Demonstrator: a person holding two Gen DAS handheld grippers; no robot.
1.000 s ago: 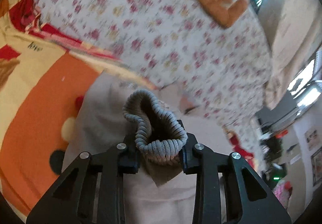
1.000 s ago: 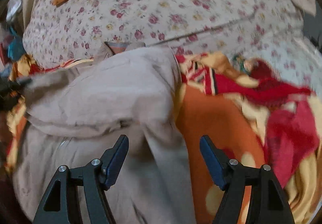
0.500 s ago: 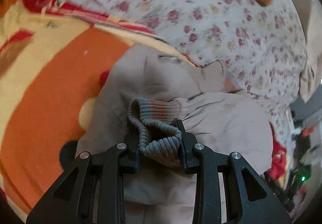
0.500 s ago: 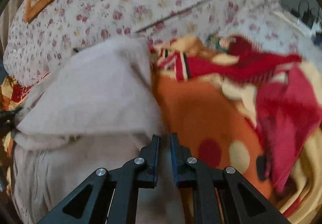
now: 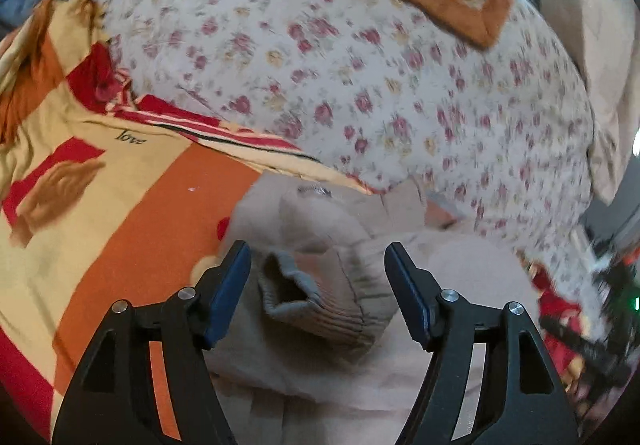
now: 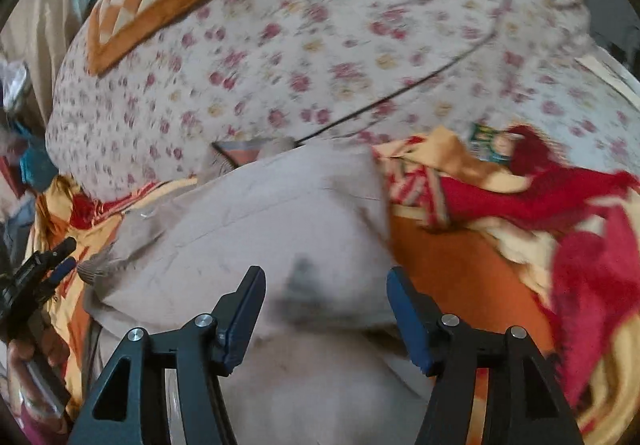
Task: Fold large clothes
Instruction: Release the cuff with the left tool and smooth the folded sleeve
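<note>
Fig.: my left gripper (image 5: 318, 273), jaws spread wide, released, hovers w/ the ribbed knit cuff (image 5: 316, 297) lying loose betw. its fingers, not pinched. The cuff's sleeve is folded across the beige jacket (image 6: 276, 213), which lies on the orange/yellow/red blanket (image 5: 120, 197) covering the bed, just in front of the floral quilt (image 5: 360, 85). My right gripper (image 6: 326, 305) is likewise released, jaws apart, over the jacket's right side nr. its edge. An orange checked cushion (image 6: 152, 1) sits on the quilt.
</note>
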